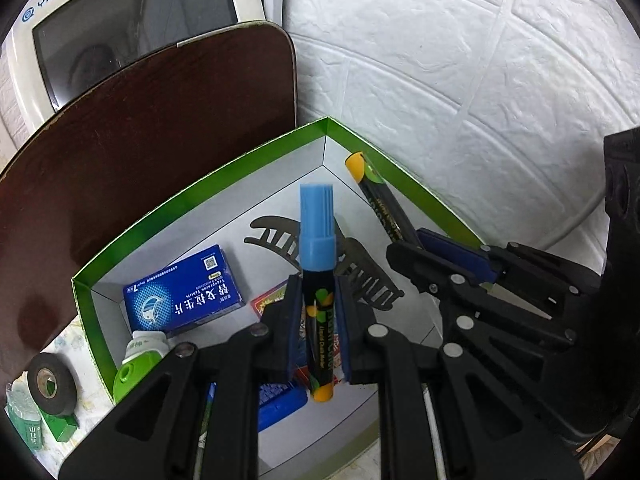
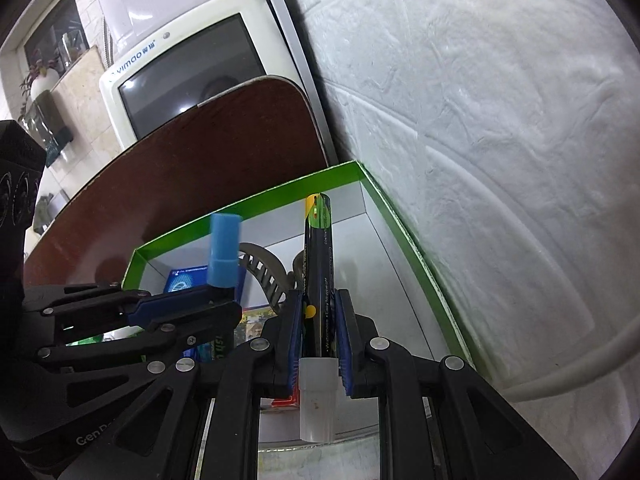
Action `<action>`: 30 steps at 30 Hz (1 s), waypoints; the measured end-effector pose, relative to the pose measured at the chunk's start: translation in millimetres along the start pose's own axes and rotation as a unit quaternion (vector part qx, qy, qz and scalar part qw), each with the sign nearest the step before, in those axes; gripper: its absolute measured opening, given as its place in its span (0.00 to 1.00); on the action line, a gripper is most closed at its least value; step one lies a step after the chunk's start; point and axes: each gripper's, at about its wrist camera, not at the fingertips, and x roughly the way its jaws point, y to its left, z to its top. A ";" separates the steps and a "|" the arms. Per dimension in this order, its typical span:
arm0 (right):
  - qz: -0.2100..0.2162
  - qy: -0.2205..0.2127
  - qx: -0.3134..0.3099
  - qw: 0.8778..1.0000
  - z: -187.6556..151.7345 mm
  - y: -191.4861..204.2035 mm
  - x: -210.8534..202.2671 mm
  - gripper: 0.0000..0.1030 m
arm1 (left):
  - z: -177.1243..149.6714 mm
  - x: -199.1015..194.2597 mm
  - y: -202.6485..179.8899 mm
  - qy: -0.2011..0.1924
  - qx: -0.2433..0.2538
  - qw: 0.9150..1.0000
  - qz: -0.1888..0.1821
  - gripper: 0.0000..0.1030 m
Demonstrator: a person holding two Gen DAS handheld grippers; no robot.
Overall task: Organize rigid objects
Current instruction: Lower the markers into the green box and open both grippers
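A green-rimmed white box (image 1: pixel 256 152) (image 2: pixel 404 236) sits against the wall. My left gripper (image 1: pixel 318 308) is shut on a blue-capped black marker (image 1: pixel 316 240) and holds it over the box. That marker also shows in the right wrist view (image 2: pixel 224 250). My right gripper (image 2: pixel 319 332) is shut on a white-capped black marker (image 2: pixel 318 272), its yellow end pointing into the box's far corner. This marker (image 1: pixel 376 196) and the right gripper (image 1: pixel 448 264) show at right in the left wrist view. Inside the box lie a blue medicine box (image 1: pixel 184 292) and a dark hair clip (image 1: pixel 360 268).
A brown board (image 1: pixel 140 152) leans behind the box, with a white YIMAO appliance (image 1: pixel 132 12) behind it. A black tape roll (image 1: pixel 52 384) and a green-and-white bottle (image 1: pixel 140 360) lie at lower left. The white textured wall (image 2: pixel 500 120) and a grey cable (image 2: pixel 580 372) are at right.
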 end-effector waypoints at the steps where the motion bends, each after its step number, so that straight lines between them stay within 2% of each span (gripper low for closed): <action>1: 0.001 0.002 0.000 1.000 -0.6 -0.4 1.1 0.17 | 0.0 -0.1 -0.1 0.000 0.000 1.000 -0.001 0.14; 5: 0.000 0.004 0.005 1.000 -0.2 -1.0 1.7 0.17 | 0.0 -2.6 0.8 -0.004 0.002 1.000 0.002 0.20; 17: -0.001 -0.005 0.006 1.000 1.0 10.6 -13.8 0.17 | -11.5 -35.2 21.6 -0.025 -0.018 0.999 0.010 0.21; 21: 0.008 -0.008 -0.003 1.000 -0.7 24.4 -22.1 0.17 | -23.0 -56.0 30.2 -0.036 -0.022 0.999 0.020 0.24; 30: 0.033 -0.008 -0.041 0.999 -5.0 71.9 -32.3 0.17 | -53.8 -100.0 84.7 -0.065 -0.059 0.994 0.062 0.33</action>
